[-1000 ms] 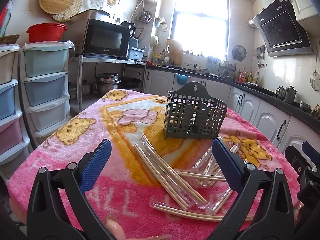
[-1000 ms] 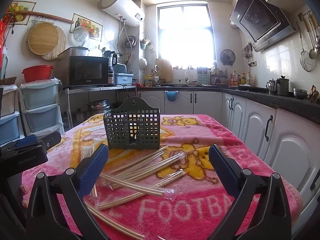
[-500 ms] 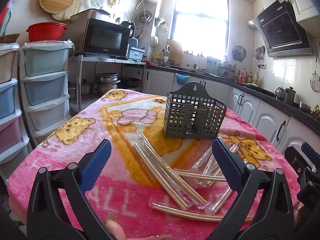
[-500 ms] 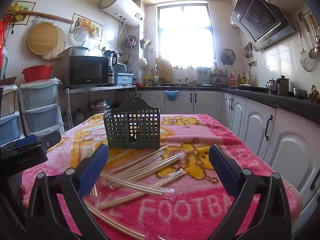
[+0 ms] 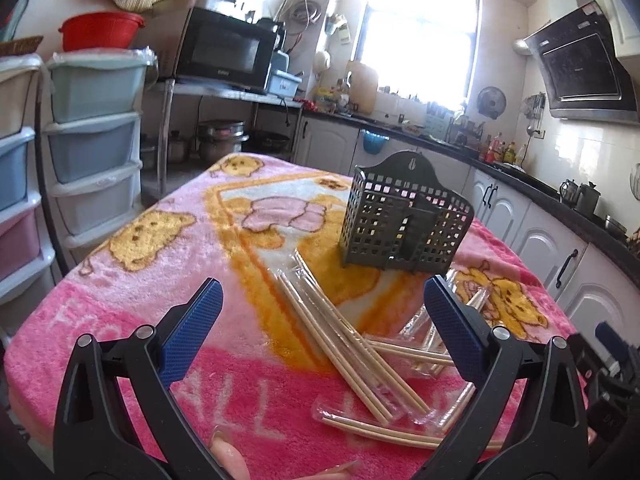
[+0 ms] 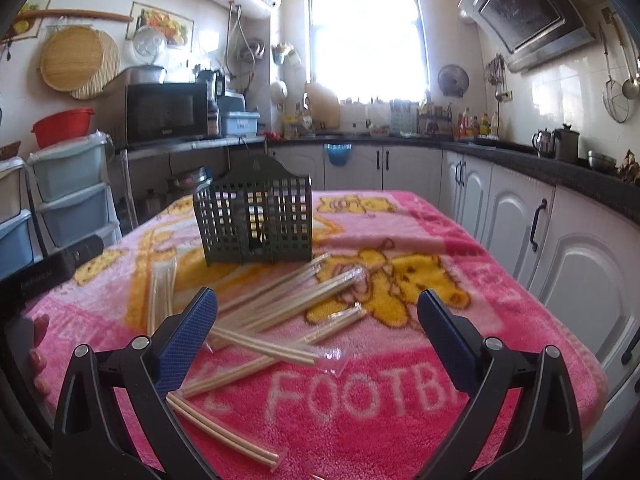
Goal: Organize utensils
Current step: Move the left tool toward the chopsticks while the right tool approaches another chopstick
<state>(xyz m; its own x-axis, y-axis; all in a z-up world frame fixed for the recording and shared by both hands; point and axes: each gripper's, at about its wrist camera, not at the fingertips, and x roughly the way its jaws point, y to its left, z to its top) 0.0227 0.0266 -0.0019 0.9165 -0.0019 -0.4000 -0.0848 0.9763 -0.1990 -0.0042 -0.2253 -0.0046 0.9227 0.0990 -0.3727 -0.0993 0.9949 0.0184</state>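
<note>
— Two grippers are over the table, and both are spread wide with nothing between the blue pads. The left gripper (image 5: 322, 332) hangs above the near edge of the pink blanket (image 5: 132, 280), and a fingertip (image 5: 229, 454) shows at the bottom of its view.

— Where does everything sit, taking the grey slotted utensil basket (image 5: 404, 226) as the mark?

— Starting left of the basket: bare blanket with bear prints, then the stacked plastic drawers (image 5: 94, 152) off the table's edge, with a red basin (image 5: 100, 30) on top. The microwave (image 5: 226, 50) stands on a shelf beyond.

— And in front of the basket?

— The wrapped chopsticks (image 5: 340, 344) lie loose on the blanket, each pair in a clear sleeve. One bundle runs from just before the basket's left corner toward the left gripper. Others cross each other nearer, in front of the basket's right half.

— Is the basket upright?

— Yes, it stands on the blanket, its arched back panel on the far side. I cannot tell whether anything is inside.

— What does the right wrist view add?

— The right gripper (image 6: 318, 334) hovers over the same pile of chopsticks (image 6: 288, 304), with the basket (image 6: 256, 216) beyond them. One pair (image 6: 224, 434) lies nearest, below the left pad. Left of the basket there, the black body of the left gripper (image 6: 44, 276) shows, with the person's left hand (image 6: 38, 350) on it. Right of the basket, white cabinets (image 6: 580, 264) run under a dark counter, with the range hood (image 6: 528, 12) above.
</note>
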